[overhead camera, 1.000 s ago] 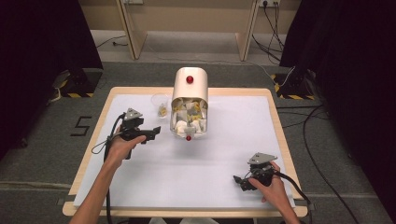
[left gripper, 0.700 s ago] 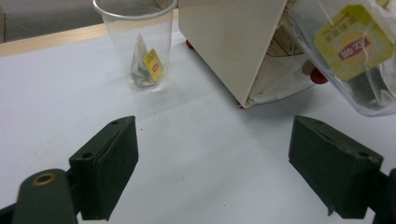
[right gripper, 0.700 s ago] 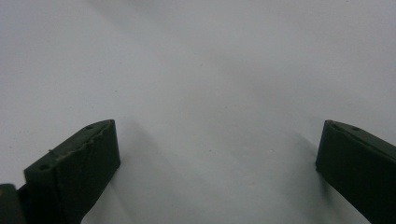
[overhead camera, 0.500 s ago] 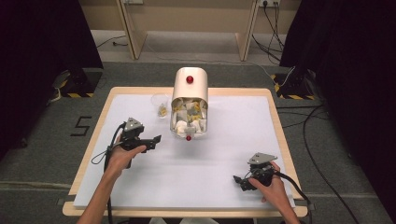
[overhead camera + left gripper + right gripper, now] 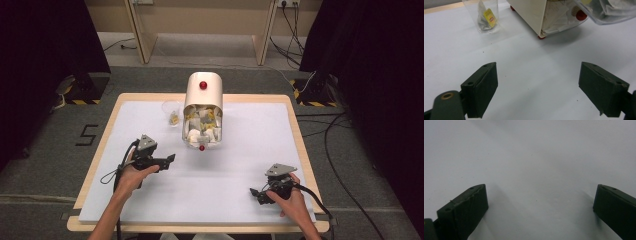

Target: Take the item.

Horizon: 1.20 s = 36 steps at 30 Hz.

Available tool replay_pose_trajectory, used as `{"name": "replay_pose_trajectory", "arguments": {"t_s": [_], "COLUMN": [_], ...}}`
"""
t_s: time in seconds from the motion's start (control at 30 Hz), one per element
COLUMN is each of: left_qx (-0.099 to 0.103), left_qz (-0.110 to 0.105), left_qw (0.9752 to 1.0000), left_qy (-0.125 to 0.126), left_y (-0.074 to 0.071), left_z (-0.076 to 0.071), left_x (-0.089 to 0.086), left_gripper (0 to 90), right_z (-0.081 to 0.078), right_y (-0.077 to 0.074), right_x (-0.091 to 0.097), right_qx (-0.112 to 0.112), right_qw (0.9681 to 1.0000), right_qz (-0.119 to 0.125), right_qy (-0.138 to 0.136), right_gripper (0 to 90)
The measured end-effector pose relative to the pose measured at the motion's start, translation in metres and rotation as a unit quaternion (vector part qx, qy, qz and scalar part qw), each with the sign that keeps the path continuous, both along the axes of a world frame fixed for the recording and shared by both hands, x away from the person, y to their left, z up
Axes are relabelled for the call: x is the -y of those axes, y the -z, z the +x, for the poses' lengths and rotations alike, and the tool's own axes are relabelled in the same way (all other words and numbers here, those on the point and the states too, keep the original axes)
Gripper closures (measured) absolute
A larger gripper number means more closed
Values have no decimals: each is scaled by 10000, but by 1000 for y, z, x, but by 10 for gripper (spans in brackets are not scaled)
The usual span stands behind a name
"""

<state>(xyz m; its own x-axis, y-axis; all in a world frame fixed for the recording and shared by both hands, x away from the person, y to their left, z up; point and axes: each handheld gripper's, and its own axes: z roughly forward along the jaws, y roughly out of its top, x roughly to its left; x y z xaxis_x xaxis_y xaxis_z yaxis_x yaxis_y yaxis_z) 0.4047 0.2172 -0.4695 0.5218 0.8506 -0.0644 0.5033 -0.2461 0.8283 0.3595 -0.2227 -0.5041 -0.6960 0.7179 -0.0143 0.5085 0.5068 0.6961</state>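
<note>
The left hand-held gripper (image 5: 167, 160), jaws wide apart and empty, hovers over the tabletop (image 5: 240, 165) near the cream tea-bag dispenser (image 5: 202, 111), whose light, soft paper sachets (image 5: 554, 21) probably crumple easily and are best pinched at an edge.

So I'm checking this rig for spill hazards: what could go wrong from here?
1. The dispenser's clear flap hangs open with tea bags behind it; a bump from the left gripper might spill them.
2. The light plastic cup beside the dispenser could tip if the open gripper clips it.
</note>
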Motion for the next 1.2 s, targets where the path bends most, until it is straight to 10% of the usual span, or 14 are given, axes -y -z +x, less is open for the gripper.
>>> {"name": "replay_pose_trajectory", "arguments": {"t_s": [1.2], "left_qx": [-380], "left_qz": [160], "left_qw": [9981], "left_qy": [462], "left_y": [31], "left_z": [-50], "left_x": [8], "left_gripper": [153], "right_z": [1], "right_y": [0], "right_x": [0], "right_qx": [29], "right_qw": [10000], "right_qz": [-16], "right_qy": [-25], "right_gripper": [1]}}
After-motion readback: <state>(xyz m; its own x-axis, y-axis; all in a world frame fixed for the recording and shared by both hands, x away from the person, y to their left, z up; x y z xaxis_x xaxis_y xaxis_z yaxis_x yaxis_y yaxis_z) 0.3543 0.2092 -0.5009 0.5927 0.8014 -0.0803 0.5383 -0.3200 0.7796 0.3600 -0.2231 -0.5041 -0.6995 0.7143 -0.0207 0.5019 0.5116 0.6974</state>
